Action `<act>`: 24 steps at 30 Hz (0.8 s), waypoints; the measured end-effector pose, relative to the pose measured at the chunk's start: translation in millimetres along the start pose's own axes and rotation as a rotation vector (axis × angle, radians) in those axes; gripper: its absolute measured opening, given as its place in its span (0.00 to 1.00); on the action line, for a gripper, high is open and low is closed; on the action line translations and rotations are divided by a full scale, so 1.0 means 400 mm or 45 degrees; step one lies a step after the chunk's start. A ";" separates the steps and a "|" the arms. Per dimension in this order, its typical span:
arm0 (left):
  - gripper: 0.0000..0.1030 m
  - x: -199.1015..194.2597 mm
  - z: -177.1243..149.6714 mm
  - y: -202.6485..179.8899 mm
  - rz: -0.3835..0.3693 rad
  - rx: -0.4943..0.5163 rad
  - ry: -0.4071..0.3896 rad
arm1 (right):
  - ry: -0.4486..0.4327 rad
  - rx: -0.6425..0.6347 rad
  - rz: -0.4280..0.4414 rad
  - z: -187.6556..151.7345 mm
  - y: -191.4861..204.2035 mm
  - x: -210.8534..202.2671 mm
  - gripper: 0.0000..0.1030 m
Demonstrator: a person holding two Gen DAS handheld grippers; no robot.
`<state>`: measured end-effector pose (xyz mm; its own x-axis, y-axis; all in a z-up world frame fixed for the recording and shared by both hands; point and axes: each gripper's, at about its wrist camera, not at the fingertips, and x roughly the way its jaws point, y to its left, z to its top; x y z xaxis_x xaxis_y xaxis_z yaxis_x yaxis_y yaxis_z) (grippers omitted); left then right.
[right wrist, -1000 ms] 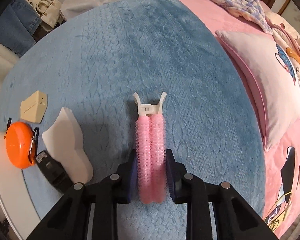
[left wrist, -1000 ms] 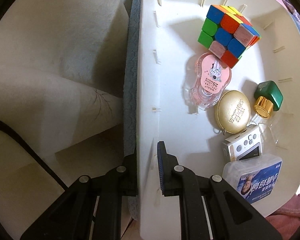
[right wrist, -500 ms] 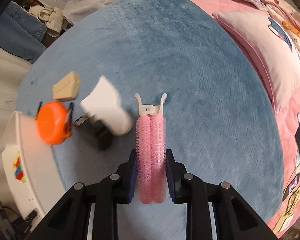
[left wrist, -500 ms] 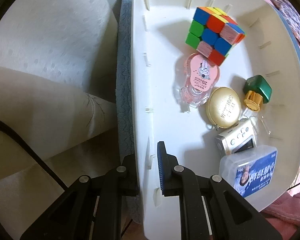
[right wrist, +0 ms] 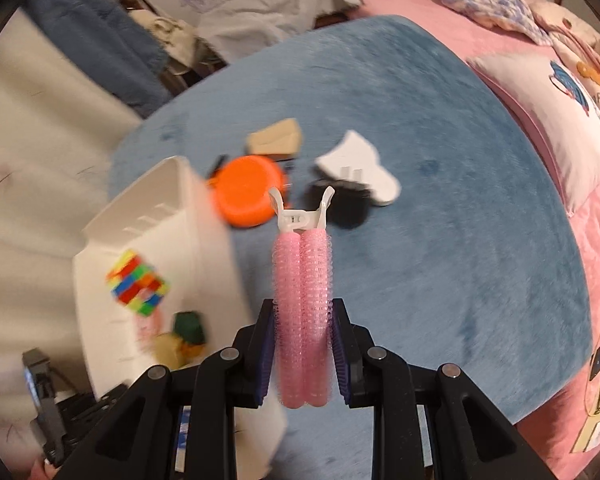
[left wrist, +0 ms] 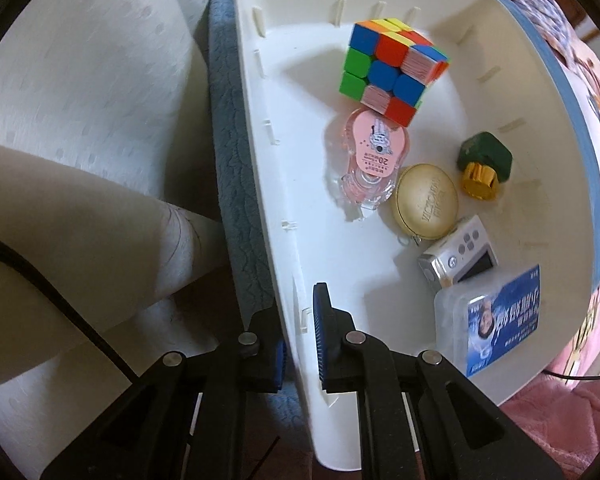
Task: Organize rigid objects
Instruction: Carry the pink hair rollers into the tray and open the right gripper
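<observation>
My left tongs (left wrist: 300, 344) are pinched shut on the near wall of the white bin (left wrist: 260, 128), one pad inside and one outside, so I judge I hold it to keep it steady while things go in. My right tongs (right wrist: 303, 354) are clamped on the pink hair-roller clip (right wrist: 302, 280), gripped low on its twin rollers with the white hinge end pointing away, which leaves the far end free to go in first. It hangs above the blue blanket (right wrist: 440, 240), just beside the bin's edge and not yet over it.

Inside the bin lie a plastic box with a blue label (left wrist: 496, 316), a small silver camera (left wrist: 458, 256), a gold round case (left wrist: 428, 200), a pink tape dispenser (left wrist: 370, 160), a green-capped bottle (left wrist: 486, 160) and, farthest, the colour cube (left wrist: 392, 68).

Beyond, on the blanket, an orange round case (right wrist: 248, 190), a white piece (right wrist: 360, 172) and a tan block (right wrist: 276, 142) wait their turn.
</observation>
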<state>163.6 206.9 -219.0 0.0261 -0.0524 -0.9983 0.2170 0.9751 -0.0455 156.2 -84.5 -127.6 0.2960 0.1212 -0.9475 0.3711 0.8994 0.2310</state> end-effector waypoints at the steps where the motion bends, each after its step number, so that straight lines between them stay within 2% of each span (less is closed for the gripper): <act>1: 0.11 -0.002 0.000 0.001 -0.008 0.013 -0.002 | -0.004 -0.007 0.014 -0.007 0.018 -0.009 0.25; 8: 0.11 -0.012 0.003 0.003 -0.036 0.084 -0.008 | -0.059 -0.075 0.105 -0.055 0.156 -0.080 0.25; 15: 0.11 -0.011 0.008 0.015 -0.071 0.125 0.001 | -0.110 -0.201 0.117 -0.101 0.269 -0.107 0.26; 24: 0.11 -0.007 0.008 0.029 -0.092 0.112 0.007 | -0.038 -0.338 0.209 -0.149 0.372 -0.074 0.28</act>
<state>169.2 217.7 -216.5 0.0019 -0.1207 -0.9927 0.3028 0.9462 -0.1144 150.2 70.9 -78.5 0.3603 0.2649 -0.8944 0.0744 0.9476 0.3106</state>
